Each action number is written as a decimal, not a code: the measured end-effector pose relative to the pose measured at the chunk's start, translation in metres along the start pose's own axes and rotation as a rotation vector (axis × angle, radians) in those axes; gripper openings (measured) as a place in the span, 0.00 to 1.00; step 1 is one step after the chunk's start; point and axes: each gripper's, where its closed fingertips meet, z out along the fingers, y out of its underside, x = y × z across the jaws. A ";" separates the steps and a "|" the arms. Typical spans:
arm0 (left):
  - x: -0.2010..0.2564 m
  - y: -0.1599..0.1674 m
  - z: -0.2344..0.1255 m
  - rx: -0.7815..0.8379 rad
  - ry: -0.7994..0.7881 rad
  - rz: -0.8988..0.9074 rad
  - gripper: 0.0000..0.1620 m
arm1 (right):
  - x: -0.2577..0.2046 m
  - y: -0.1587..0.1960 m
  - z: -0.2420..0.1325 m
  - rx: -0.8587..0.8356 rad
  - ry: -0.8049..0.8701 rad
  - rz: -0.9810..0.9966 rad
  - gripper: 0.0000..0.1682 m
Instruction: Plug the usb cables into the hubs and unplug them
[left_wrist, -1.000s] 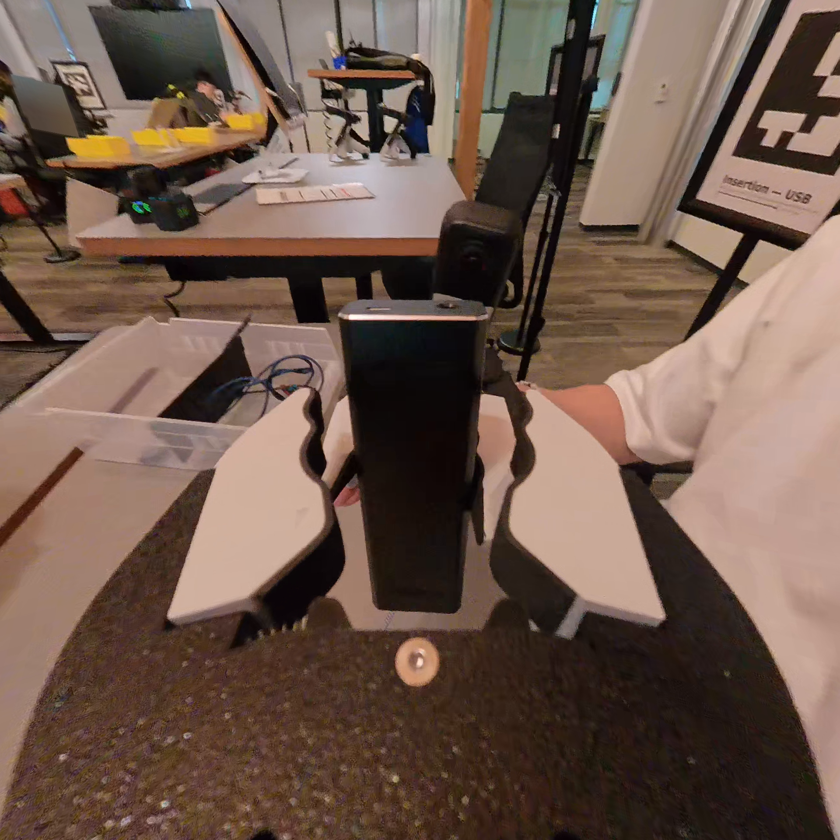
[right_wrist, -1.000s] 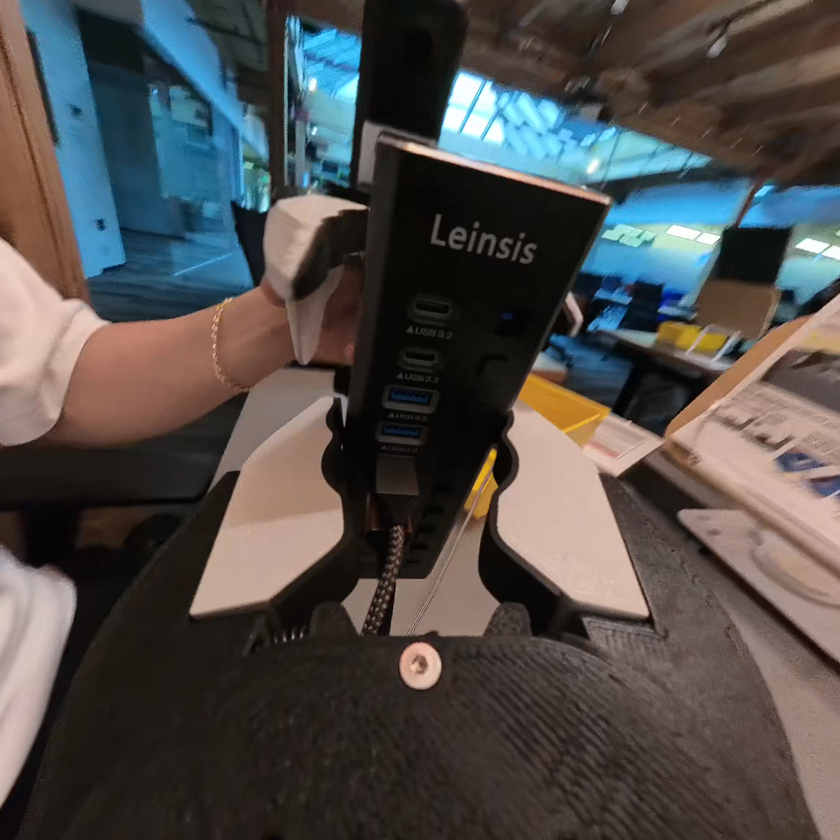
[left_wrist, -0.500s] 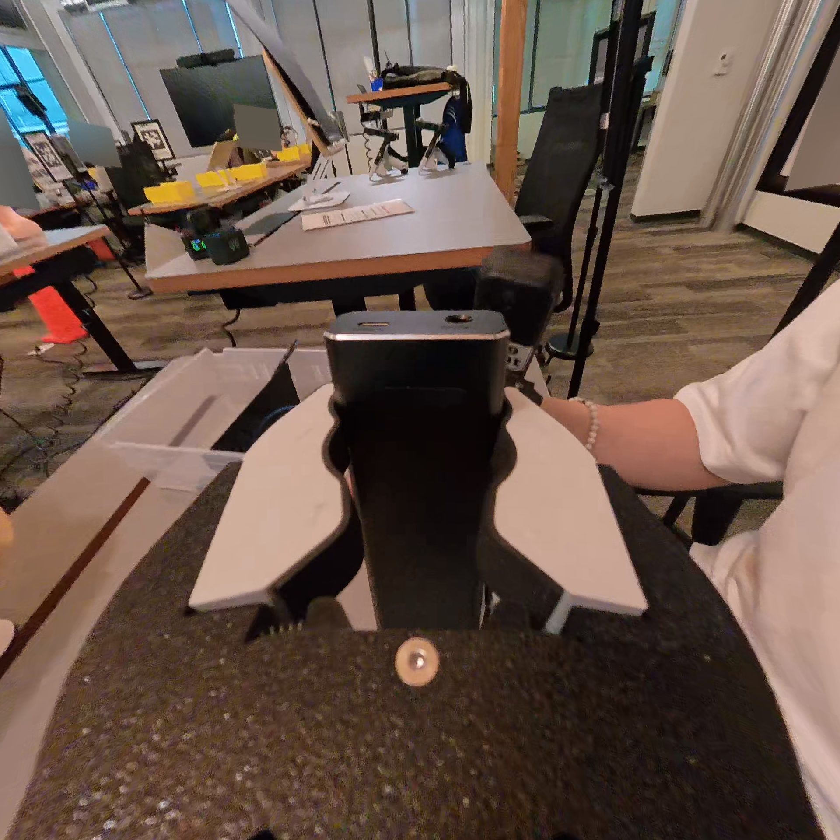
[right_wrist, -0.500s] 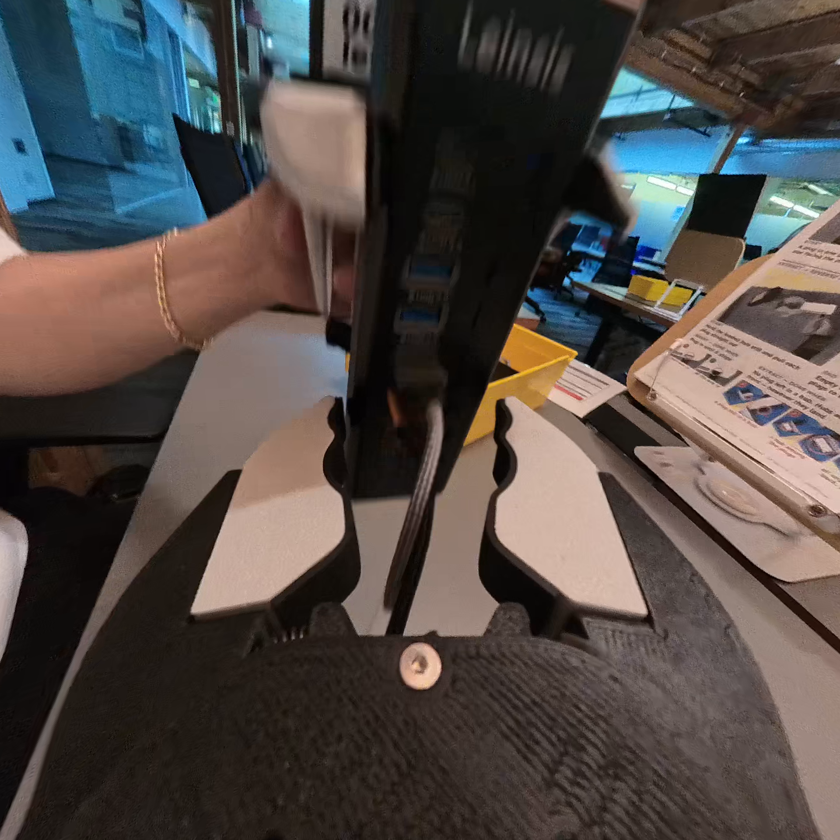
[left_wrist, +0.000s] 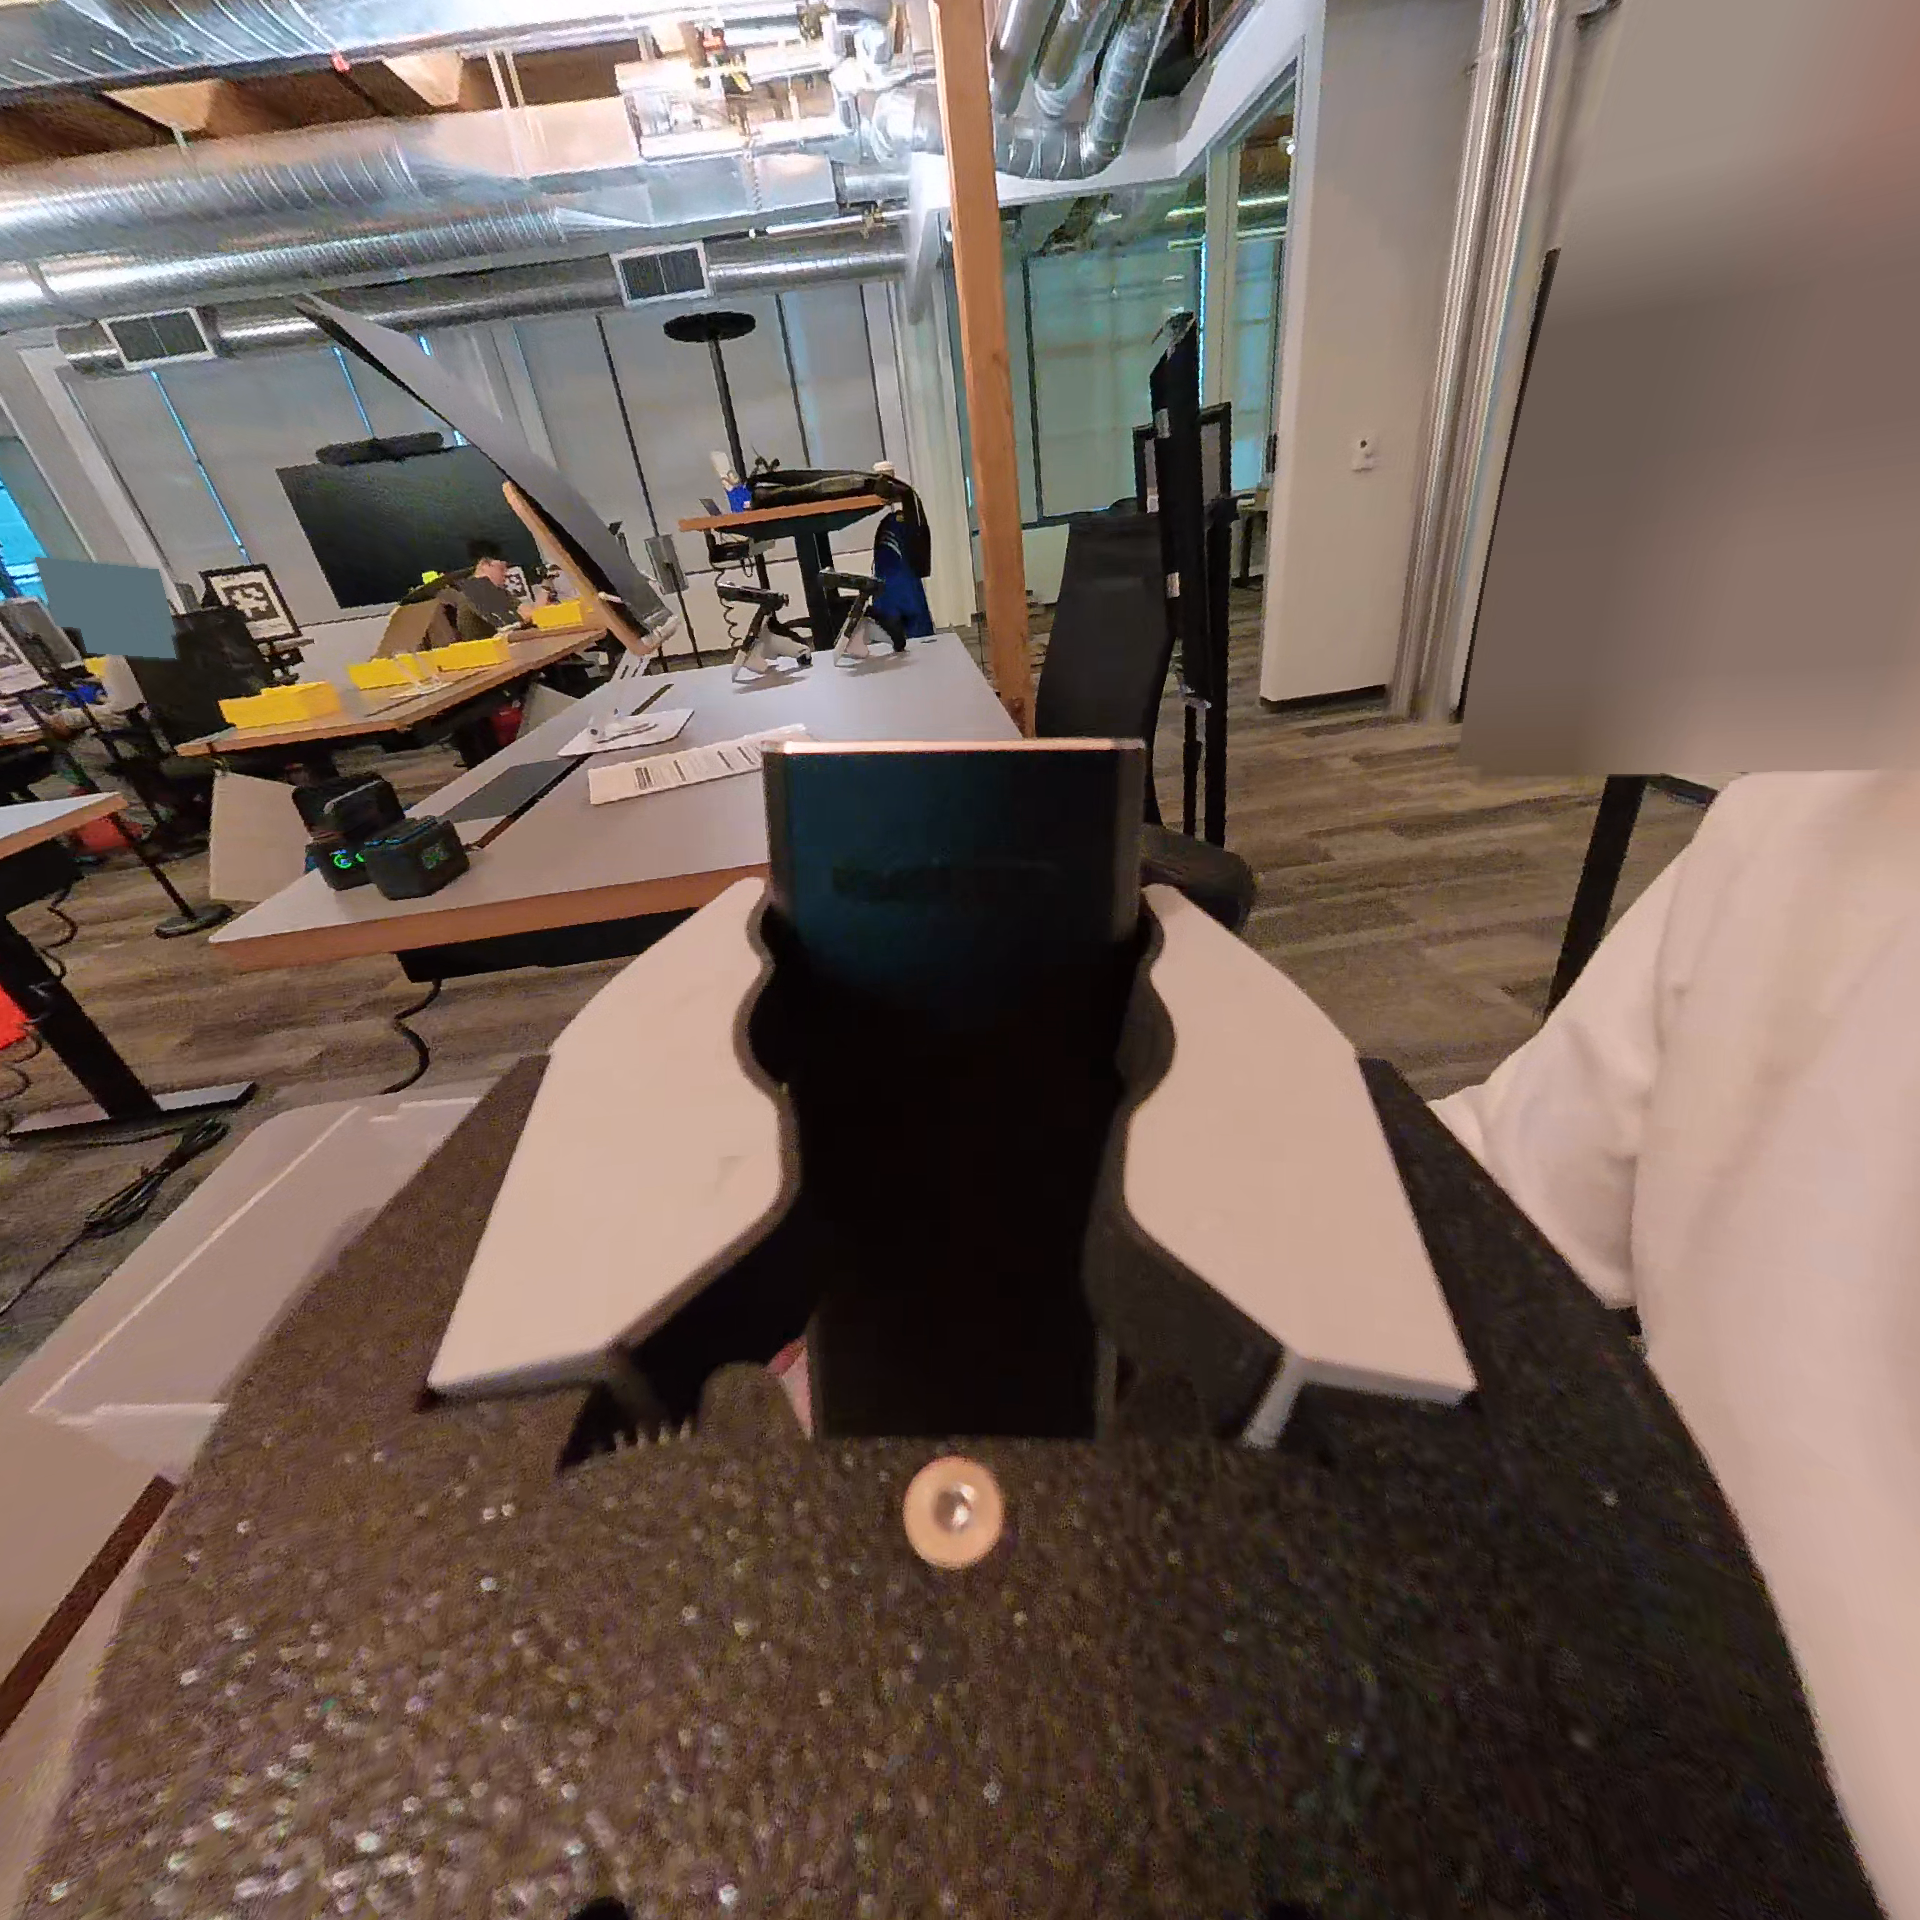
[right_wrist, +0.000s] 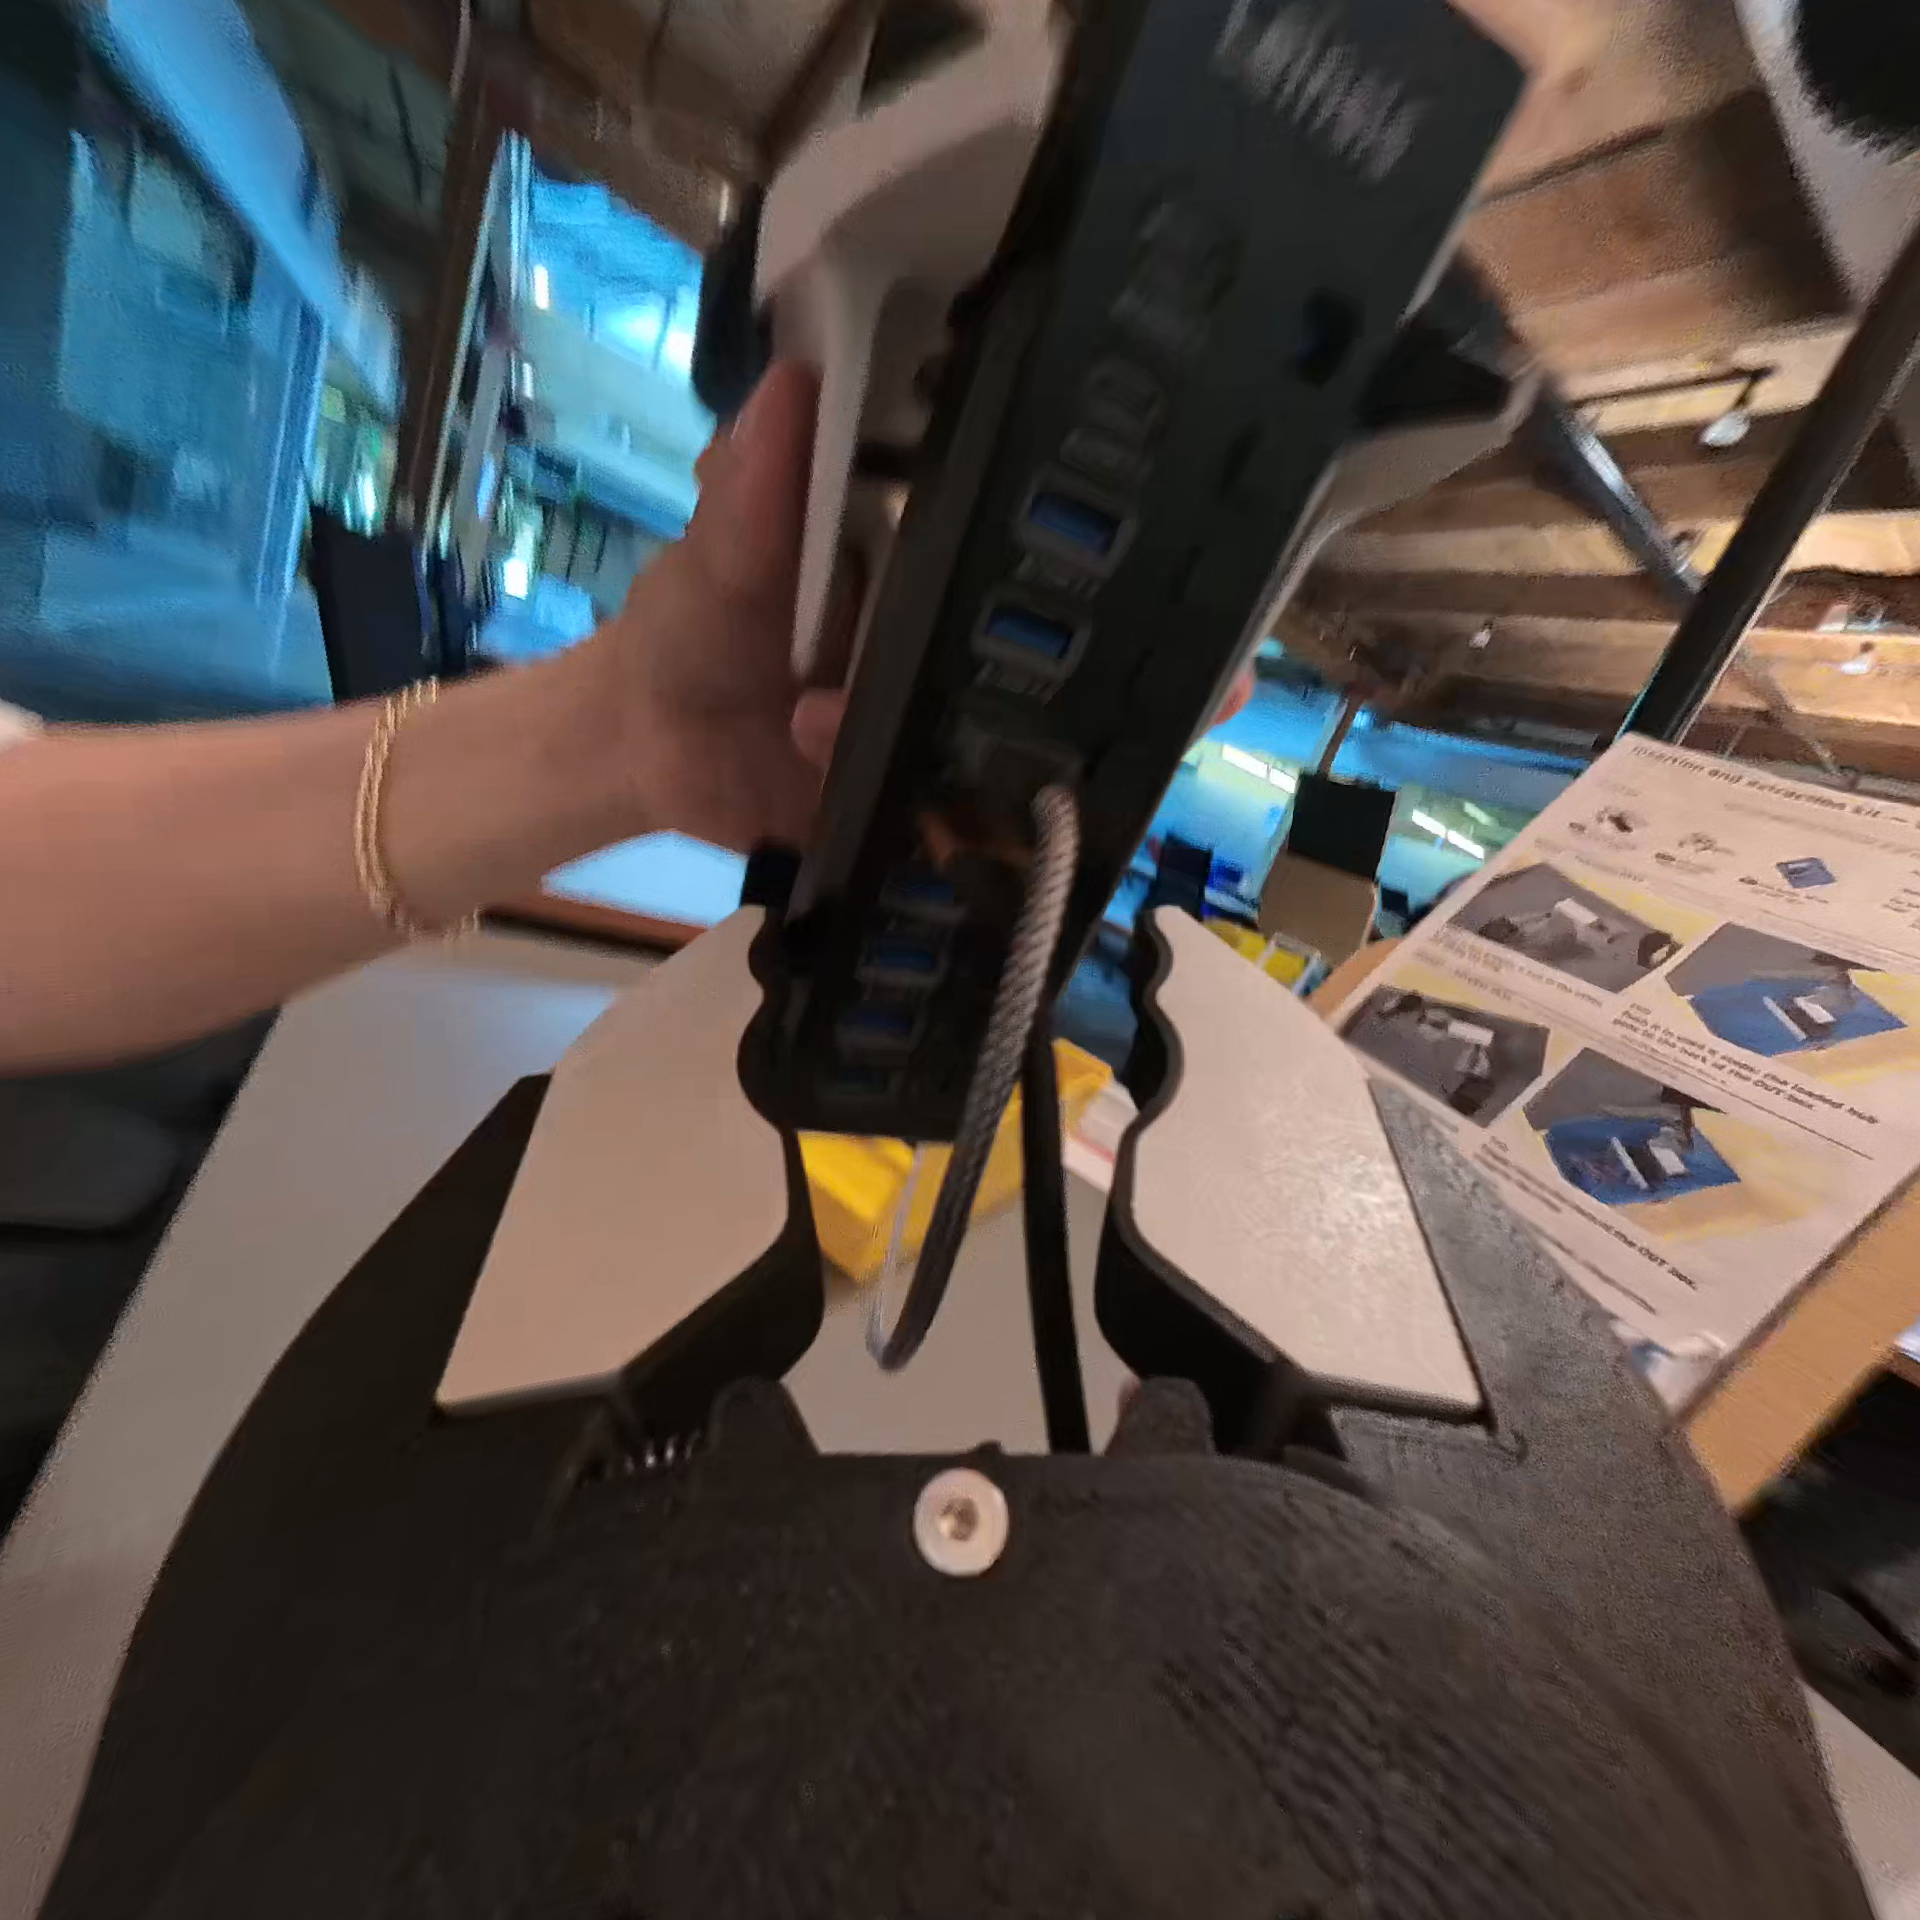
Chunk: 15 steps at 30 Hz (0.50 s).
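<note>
Above a grey table (right_wrist: 343, 1091) amid office desks (left_wrist: 644, 831), left claw (left_wrist: 951, 914) clamps the hub (left_wrist: 951, 862); right claw (right_wrist: 956, 925) gapes.

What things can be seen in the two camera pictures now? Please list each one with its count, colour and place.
USB hub: one, black, clamped in left gripper, lifted.
Braided cable: one, grey, plugged into hub's port side, hanging down.
Yellow bin: one, on table behind hub.
Instruction sheet: one, white, propped at right.
Grey desk: one, far behind.
Left gripper: white fingers, shut on hub.
Right gripper: white fingers, open under hub.
Hand: one, beside hub.
</note>
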 end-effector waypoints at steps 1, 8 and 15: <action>-0.001 0.002 0.001 0.005 -0.004 -0.013 0.37 | 0.000 -0.005 0.000 0.046 -0.008 0.050 0.35; 0.003 0.016 0.007 -0.039 0.007 -0.015 0.37 | -0.004 0.011 0.010 0.031 -0.007 0.093 0.43; 0.007 0.031 0.006 -0.141 0.002 0.054 0.37 | -0.011 0.027 0.014 -0.070 -0.048 0.071 0.38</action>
